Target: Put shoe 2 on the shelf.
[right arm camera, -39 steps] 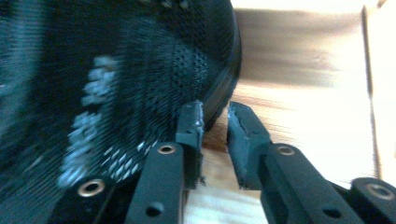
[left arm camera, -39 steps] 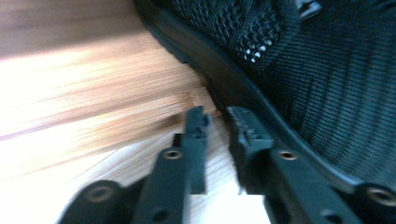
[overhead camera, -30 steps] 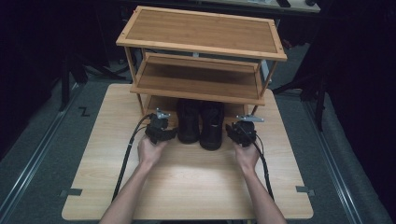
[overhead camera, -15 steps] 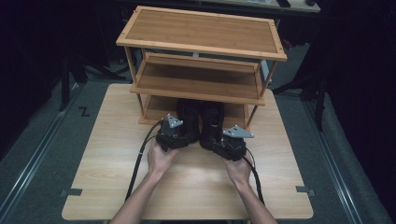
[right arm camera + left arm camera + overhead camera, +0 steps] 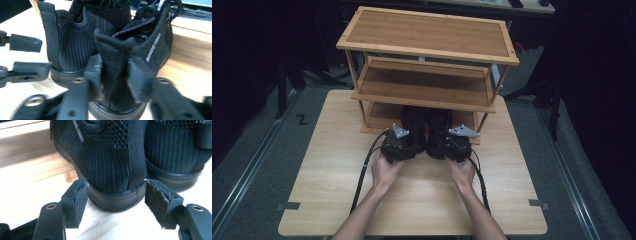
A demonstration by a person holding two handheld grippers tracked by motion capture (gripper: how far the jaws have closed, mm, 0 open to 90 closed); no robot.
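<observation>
Nearest, two forearms come in over the bare front of the wooden table (image 5: pixel 327 200), each hand wrapped round a gripper. The left gripper (image 5: pixel 116 203) has its jaws spread wide, one on each side of the heel of the left shoe (image 5: pixel 110 160), pads level with the sole edge; the near pad looks just clear of the knit, though I cannot tell if either truly touches. From above, this left gripper sits at the shoe's heel with its cable looping back along the forearm. The right gripper (image 5: pixel 113 75) is pinched in narrow on the heel of the right shoe (image 5: pixel 140 47), knit fabric bunched and creased between the pads, so it is holding that shoe by the back. The frame is blurred there, but the squeeze is plain. Both shoes are black knit with dark soles, standing side by side, touching or nearly so, heels toward the person, toes pointing under the bottom tier of the wooden shoe rack (image 5: pixel 427 50). The rack stands at the far half of the table, three tiers. Beyond it the room is dark, with grey floor either side.
</observation>
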